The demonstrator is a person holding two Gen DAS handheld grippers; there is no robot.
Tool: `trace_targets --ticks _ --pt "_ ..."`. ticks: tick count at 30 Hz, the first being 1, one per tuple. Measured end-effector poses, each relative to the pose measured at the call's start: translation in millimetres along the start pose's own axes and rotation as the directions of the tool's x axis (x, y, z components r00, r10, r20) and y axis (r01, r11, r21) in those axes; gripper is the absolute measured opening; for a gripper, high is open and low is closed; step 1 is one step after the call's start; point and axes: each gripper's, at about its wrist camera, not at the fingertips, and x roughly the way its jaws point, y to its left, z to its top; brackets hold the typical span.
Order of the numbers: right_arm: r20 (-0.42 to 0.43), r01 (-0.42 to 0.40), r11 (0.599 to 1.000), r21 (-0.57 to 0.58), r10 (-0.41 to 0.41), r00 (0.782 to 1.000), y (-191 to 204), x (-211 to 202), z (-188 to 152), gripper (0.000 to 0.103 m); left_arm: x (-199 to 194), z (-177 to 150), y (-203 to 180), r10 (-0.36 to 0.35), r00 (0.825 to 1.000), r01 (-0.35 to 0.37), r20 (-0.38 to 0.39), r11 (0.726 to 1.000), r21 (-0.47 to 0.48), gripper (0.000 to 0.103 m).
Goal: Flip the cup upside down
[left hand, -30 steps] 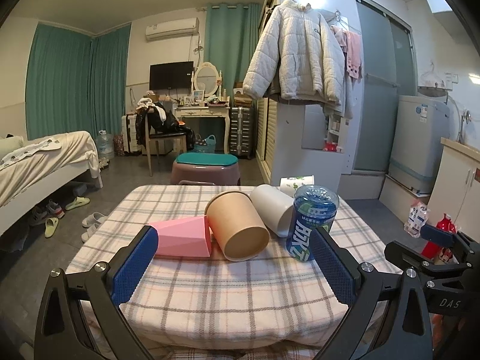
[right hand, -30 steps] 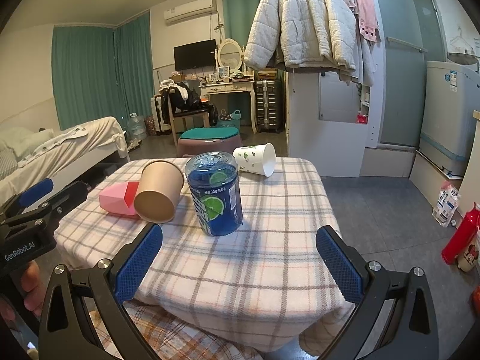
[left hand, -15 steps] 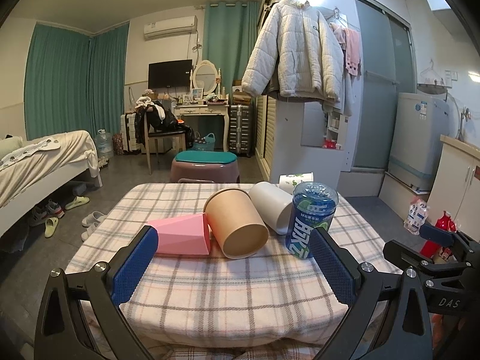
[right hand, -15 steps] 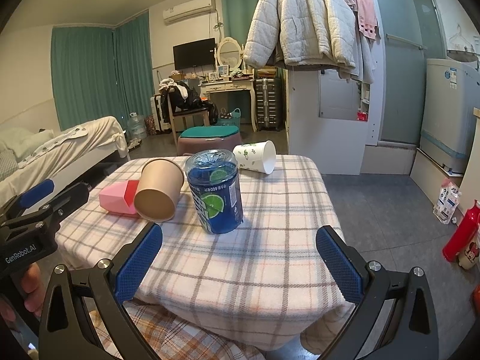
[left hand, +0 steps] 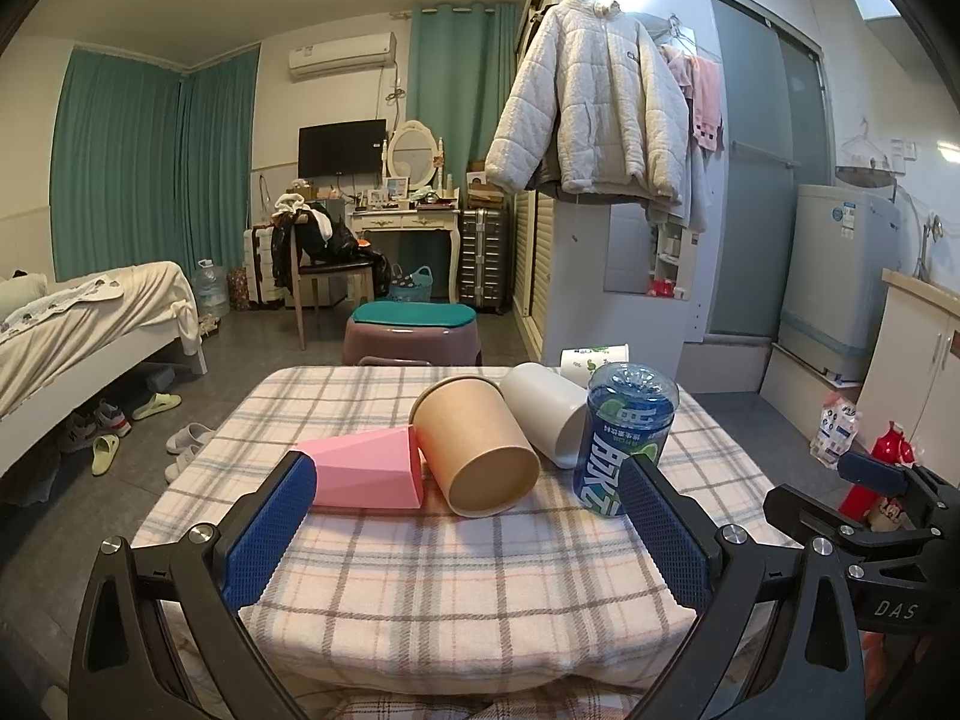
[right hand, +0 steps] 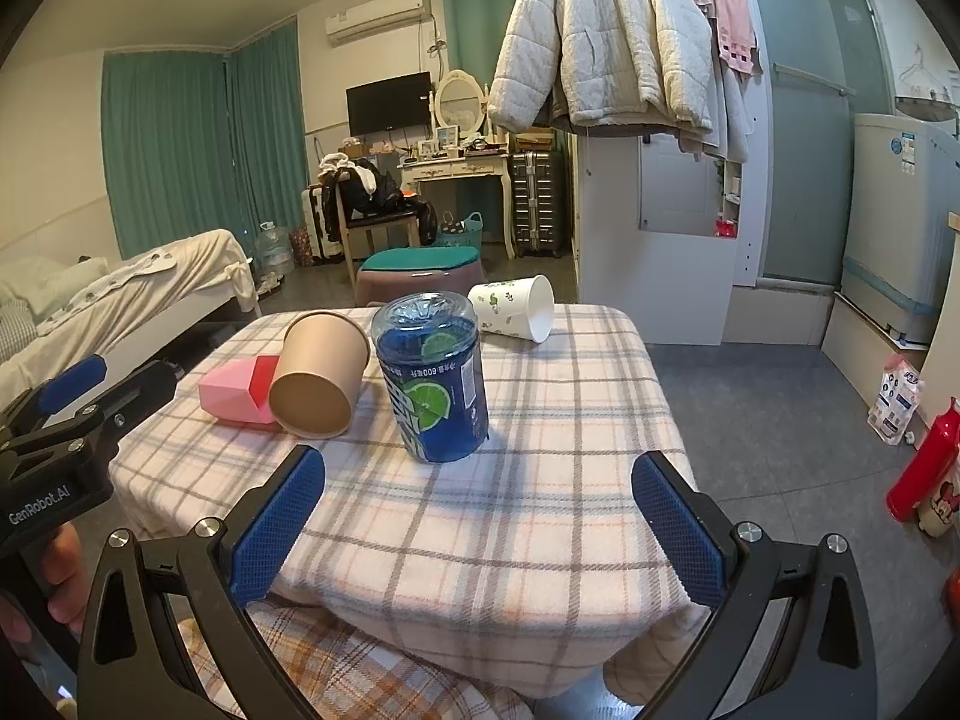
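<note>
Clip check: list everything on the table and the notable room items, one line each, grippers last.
brown paper cup: 1, brown, lying on its side mid-table
pink box: 1, pink, left of the brown cup
white cup: 1, white, on its side behind the brown cup
printed cup: 1, white with green print, on its side at the far edge
blue bottle: 1, blue, standing
table: 1, plaid cloth
jacket: 1, white, hanging
left gripper: open, empty
right gripper: open, empty

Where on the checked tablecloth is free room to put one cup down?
The near strip of the checked tablecloth, in front of the blue plastic cup, is bare. Its right side is bare too. The far left is crowded: brown paper cup, pink faceted box.
</note>
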Motion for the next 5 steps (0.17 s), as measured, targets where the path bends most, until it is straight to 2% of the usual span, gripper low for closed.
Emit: trace_targets --ticks 5 --pt "-0.004 -0.002 1.0 0.001 0.002 1.0 0.7 0.8 -0.6 0.103 0.3 -0.2 -0.4 -0.002 1.0 0.002 -0.001 1.0 0.003 0.103"
